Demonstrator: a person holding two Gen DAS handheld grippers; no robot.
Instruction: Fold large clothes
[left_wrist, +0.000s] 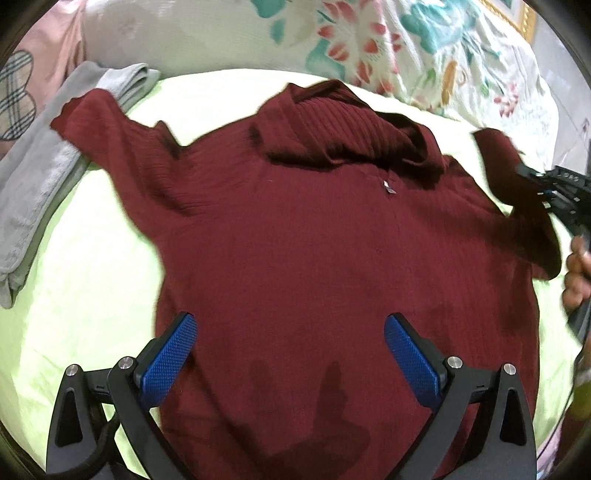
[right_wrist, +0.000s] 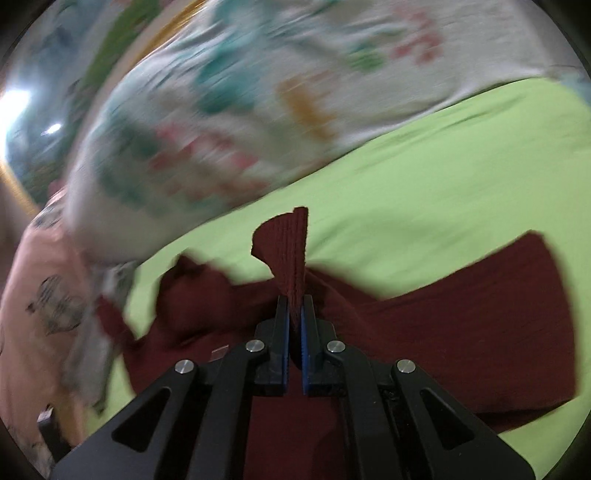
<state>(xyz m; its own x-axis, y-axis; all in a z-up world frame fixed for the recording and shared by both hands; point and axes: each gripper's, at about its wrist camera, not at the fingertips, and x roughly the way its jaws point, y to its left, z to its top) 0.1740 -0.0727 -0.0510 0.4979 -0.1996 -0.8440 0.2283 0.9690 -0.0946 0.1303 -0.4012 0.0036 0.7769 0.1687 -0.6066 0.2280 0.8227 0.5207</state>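
Green bed sheet (left_wrist: 92, 280), floral quilt (left_wrist: 369, 37) at far edge; maroon ribbed sweater (left_wrist: 314, 240) spread flat on sheet, collar folded down, one sleeve over grey folded cloth (left_wrist: 33, 192); left tongs (left_wrist: 291, 350) wide apart above hem, empty; right tongs (right_wrist: 294, 321) pinched on other sleeve cuff (right_wrist: 291, 251), lifted clear of sheet.

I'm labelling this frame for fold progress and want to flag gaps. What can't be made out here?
- Lower hem of the maroon ribbed knit sweater: left wrist view, cut off behind the open left gripper.
- Right sleeve cuff: partly pinched inside the shut right gripper.
- Flowered white bedding: right wrist view, motion-blurred, pattern unreadable.
- Small label below the collar: too small to read.
- Folded grey cloth: cut by the left edge.
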